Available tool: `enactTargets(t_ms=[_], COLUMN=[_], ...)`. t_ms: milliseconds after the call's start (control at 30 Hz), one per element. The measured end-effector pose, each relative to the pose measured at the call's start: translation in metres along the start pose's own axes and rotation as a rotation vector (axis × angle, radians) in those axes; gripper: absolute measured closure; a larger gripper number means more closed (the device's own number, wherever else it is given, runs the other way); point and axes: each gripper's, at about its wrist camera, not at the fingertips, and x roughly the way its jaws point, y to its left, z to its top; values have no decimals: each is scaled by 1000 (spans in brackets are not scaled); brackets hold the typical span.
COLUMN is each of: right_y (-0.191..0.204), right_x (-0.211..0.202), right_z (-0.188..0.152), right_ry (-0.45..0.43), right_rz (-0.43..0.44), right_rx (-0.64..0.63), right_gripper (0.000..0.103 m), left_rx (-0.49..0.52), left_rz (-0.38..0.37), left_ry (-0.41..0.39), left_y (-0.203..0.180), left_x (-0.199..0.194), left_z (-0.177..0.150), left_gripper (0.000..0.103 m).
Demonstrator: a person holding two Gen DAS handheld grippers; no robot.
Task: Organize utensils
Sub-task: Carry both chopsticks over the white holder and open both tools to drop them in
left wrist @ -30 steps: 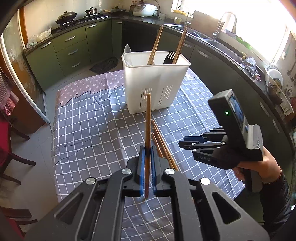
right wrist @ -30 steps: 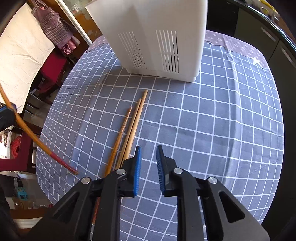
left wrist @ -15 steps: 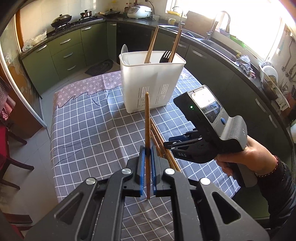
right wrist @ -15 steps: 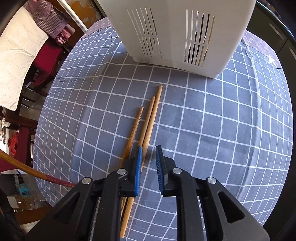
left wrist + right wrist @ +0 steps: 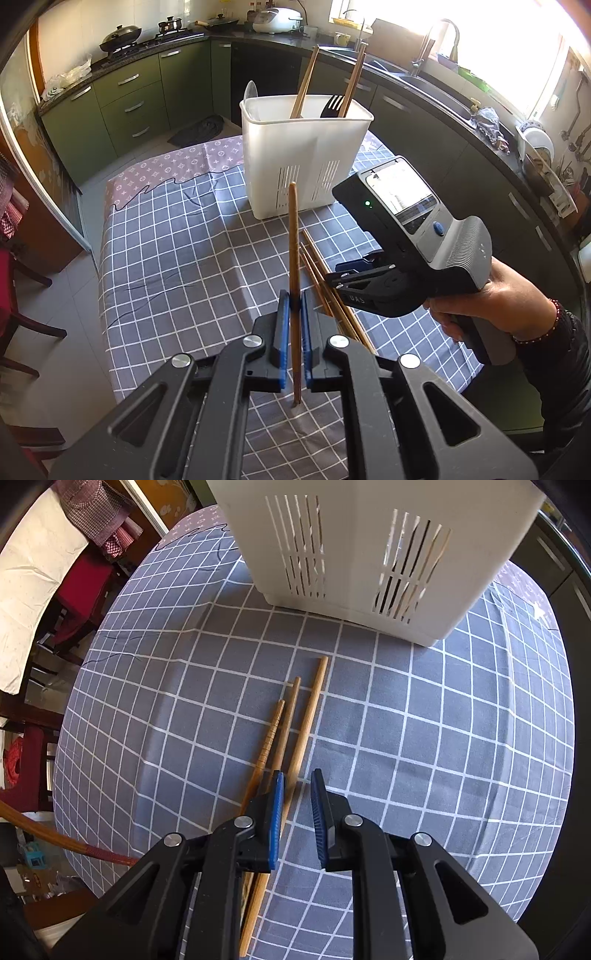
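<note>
Both grippers are chunky matte black plastic with triangular cutouts in the arms, round silver screws at the pivots and ribbed blue pads on the inside of the fingers, same on the left gripper (image 5: 293, 306) and the right gripper (image 5: 297, 794). The right one has "UAS" stamped on its side, plus a grey ribbed handle unit with a small screen, a green LED and a blue button. The person's right hand (image 5: 491, 299) has a dark beaded bracelet and a black sleeve.

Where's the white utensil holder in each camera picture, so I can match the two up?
Left wrist view: the white utensil holder stands upper centre, at the table's far end, beyond the chopstick held in the left tool.
Right wrist view: only its slotted lower wall shows, top centre.
Shared landmark: the three chopsticks lying on the checked cloth in front of it.
</note>
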Motion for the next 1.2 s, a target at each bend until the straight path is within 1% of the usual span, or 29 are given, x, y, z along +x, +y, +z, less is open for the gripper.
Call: enactTargets(t_ms=[200, 233, 267, 333, 400, 467, 567, 633, 767, 900, 1000, 1100, 1200], right_y=[6, 7, 8, 12, 18, 19, 14, 7, -2, -14, -18, -23, -28], right_x=[4, 4, 5, 6, 8, 8, 6, -4, -44, -99, -131, -154, -170], right_z=[7, 9, 9, 11, 13, 13, 9, 3, -13, -43, -66, -90, -107], right_ry=[18, 19, 20, 18, 11, 8, -5, -31, -134, -286, -388, -463, -506], right_rz=[-53, -54, -55, -68, -86, -78, -67, -39, 1, 65, 82, 86, 84], right_rx=[-16, -11, -13, -28, -51, -48, -37, -24, -17, -1, 7, 12, 12], right_gripper=[89, 88, 85, 83, 89, 95, 96, 96, 96, 96, 96, 96, 96], left_rx=[5, 6, 7, 4, 4, 7, 10, 13, 21, 26, 33, 40, 43], left_rz=[-3, -3, -4, -2, 1, 1, 4, 7, 11, 11, 17, 25, 31], left_ry=[6, 6, 7, 8, 8, 8, 1, -1, -4, -16, -22, -23, -23], left_y=[-1, -1, -1, -1, -1, -2, -3, -4, -7, -10, -12, -15, -18], left_x=[2, 2, 3, 3, 3, 2, 0, -1, -4, -10, -14, -16, -16], left_z=[-1, -1, 0, 0, 0, 0, 0, 0, 0, 0, 0, -1, -1], left_gripper=[97, 97, 97, 97, 97, 97, 97, 97, 97, 97, 97, 97, 97])
